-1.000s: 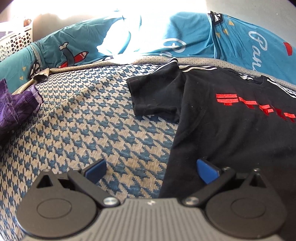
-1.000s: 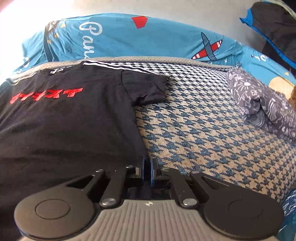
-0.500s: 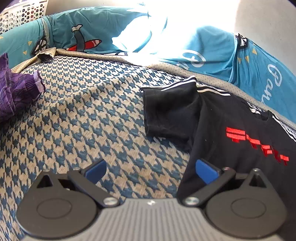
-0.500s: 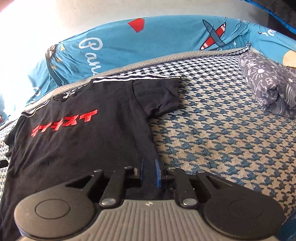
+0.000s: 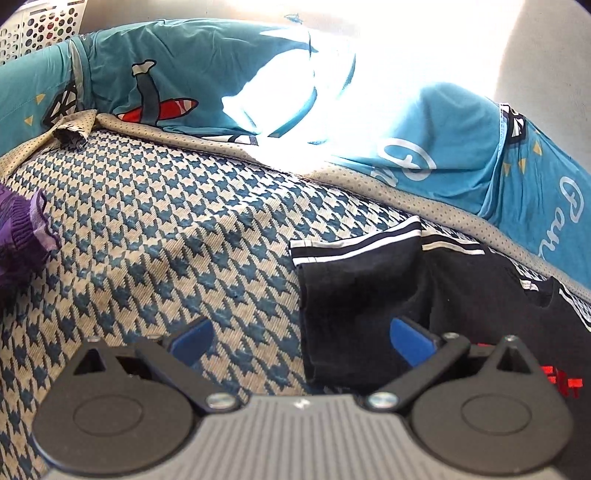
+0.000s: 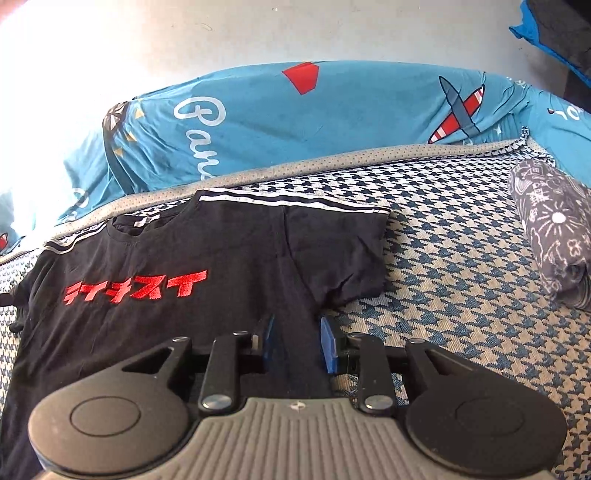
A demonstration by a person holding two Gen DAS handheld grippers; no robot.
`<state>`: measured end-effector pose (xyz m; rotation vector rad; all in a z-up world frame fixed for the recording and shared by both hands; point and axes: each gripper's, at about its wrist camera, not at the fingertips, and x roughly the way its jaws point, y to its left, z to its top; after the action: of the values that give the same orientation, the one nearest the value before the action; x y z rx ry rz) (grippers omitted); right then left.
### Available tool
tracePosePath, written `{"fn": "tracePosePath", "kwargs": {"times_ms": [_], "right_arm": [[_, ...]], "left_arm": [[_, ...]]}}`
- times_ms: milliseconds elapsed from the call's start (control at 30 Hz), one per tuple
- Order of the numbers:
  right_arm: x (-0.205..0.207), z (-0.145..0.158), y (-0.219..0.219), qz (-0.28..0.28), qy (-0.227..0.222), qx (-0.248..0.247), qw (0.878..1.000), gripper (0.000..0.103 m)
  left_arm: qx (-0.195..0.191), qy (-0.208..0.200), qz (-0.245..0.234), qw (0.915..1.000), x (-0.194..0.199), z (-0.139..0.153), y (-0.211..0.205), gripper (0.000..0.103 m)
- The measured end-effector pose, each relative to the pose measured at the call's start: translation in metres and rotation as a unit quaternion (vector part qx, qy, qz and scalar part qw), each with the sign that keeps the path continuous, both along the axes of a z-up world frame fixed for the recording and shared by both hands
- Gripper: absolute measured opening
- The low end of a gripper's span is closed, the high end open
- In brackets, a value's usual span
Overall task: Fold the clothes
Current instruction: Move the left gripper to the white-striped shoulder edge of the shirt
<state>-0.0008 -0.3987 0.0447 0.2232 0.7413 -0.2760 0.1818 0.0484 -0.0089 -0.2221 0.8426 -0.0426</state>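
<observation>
1. While the left gripper hangs over the bed with its jaws spread wide and nothing between them, the left wrist view shows the black T-shirt lying flat ahead and to the tool's right.
2. The shirt's striped sleeve lies just ahead of the right blue pad, its edge reaching into the gap between the pads; I cannot tell whether the pad touches the cloth.
3. The left pad sits over the bare houndstooth cover.
4. Far off to the tool's left lies a purple garment; beyond the cover runs a teal printed quilt, partly washed out by glare, with a white perforated basket behind it.
5. In the right wrist view, the right gripper has a narrow gap and its jaws are opening, over the shirt's side edge; the black cloth lies beneath the gap, and the pads do not pinch it.
6. The shirt spreads ahead and to that tool's left, red lettering face up, its other sleeve just ahead.
7. A rolled grey patterned cloth lies well to the right.
</observation>
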Motion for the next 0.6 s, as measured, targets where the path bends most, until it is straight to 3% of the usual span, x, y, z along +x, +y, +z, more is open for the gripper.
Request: {"fn": "tracePosePath", "kwargs": {"times_ms": [133, 467, 533, 600], "right_arm": [[0.004, -0.006, -0.011, -0.022, 0.005, 0.043, 0.999, 0.026], [0.014, -0.012, -0.024, -0.054, 0.009, 0.045, 0.998, 0.026], [0.017, -0.012, -0.024, -0.055, 0.009, 0.050, 0.997, 0.026], [0.018, -0.012, -0.023, -0.054, 0.008, 0.052, 0.997, 0.026]], "left_arm": [[-0.042, 0.013, 0.004, 0.9990, 0.016, -0.009, 0.016, 0.093], [-0.085, 0.013, -0.004, 0.9963, 0.035, -0.012, 0.025, 0.092], [-0.096, 0.016, -0.006, 0.9953, 0.036, -0.012, 0.024, 0.087], [-0.106, 0.017, -0.011, 0.9942, 0.038, -0.011, 0.023, 0.074]]}}
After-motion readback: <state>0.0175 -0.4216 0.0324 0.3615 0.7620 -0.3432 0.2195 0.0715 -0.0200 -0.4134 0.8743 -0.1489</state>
